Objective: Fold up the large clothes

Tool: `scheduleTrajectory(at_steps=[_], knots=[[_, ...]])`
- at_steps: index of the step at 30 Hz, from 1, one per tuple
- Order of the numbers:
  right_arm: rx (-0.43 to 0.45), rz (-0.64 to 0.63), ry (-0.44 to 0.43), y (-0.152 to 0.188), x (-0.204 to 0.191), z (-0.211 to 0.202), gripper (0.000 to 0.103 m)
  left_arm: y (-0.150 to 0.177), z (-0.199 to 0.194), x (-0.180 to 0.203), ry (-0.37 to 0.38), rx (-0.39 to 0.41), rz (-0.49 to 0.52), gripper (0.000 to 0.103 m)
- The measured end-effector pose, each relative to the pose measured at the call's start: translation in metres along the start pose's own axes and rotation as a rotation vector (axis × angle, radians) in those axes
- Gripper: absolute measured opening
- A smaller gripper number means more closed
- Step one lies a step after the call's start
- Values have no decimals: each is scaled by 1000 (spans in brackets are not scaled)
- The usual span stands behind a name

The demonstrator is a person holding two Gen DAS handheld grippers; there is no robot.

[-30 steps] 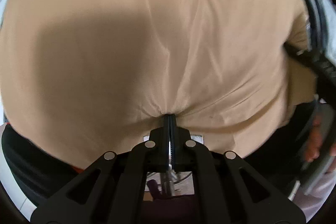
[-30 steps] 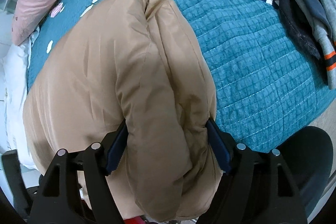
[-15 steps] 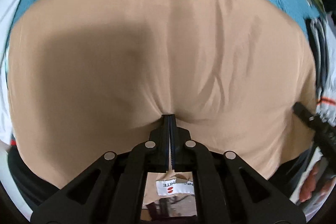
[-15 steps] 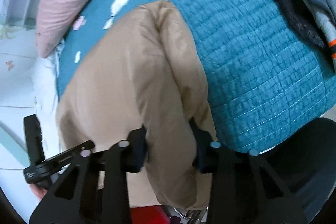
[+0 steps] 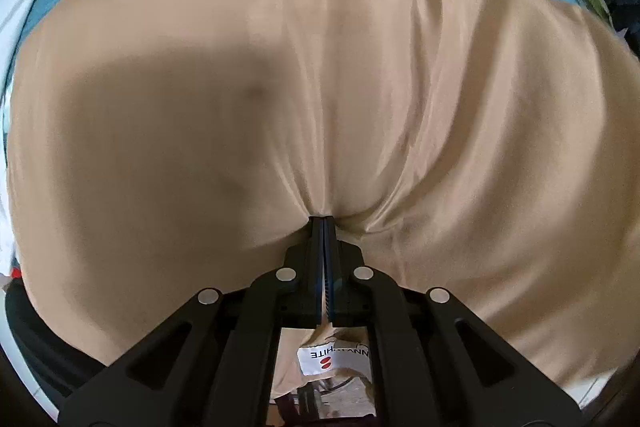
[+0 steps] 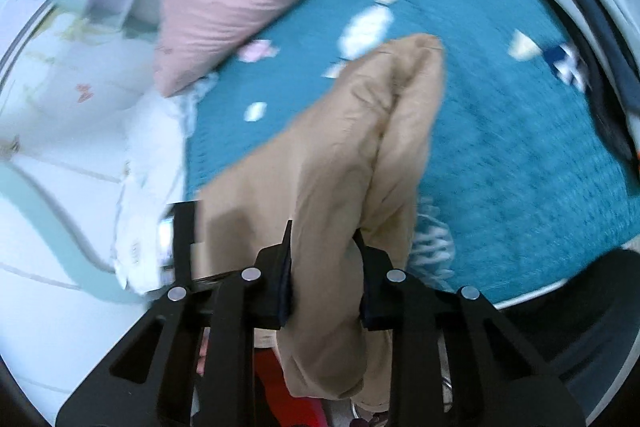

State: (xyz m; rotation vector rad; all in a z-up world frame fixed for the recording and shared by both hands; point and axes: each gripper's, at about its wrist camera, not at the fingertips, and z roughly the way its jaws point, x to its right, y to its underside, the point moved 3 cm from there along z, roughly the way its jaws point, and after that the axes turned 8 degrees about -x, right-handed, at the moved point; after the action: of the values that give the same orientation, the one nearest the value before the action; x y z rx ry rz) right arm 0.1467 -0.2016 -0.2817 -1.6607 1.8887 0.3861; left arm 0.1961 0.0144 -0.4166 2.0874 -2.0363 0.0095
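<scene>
Teal quilted bed [image 6: 500,155]: left tongs [image 5: 323,223] pinched shut on puffy tan jacket [image 5: 320,87]; right tongs [image 6: 324,247], narrowed since earlier, clamp its bunched fold, lifting begun.

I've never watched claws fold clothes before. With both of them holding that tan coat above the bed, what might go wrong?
The left claw pinches only a thin edge of the tan coat, so the slippery fabric could slide out. The right claw squeezes a thick puffy bunch, which might bulge free or land crooked on the teal quilt.
</scene>
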Motion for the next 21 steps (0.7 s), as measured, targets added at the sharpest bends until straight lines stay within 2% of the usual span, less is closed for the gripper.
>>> scheduleTrajectory(at_steps=[4, 7, 13, 21], knots=[[-6, -104, -14, 3, -52, 1, 22, -1, -5, -5, 42, -6, -14, 2], [-15, -176, 17, 9, -89, 9, 22, 3, -15, -8, 35, -4, -11, 3], [-48, -277, 66, 16, -144, 29, 22, 22, -61, -27, 36, 82, -2, 3], [-134, -409, 103, 30, -202, 74, 22, 61, -128, -99, -15, 208, -75, 4]])
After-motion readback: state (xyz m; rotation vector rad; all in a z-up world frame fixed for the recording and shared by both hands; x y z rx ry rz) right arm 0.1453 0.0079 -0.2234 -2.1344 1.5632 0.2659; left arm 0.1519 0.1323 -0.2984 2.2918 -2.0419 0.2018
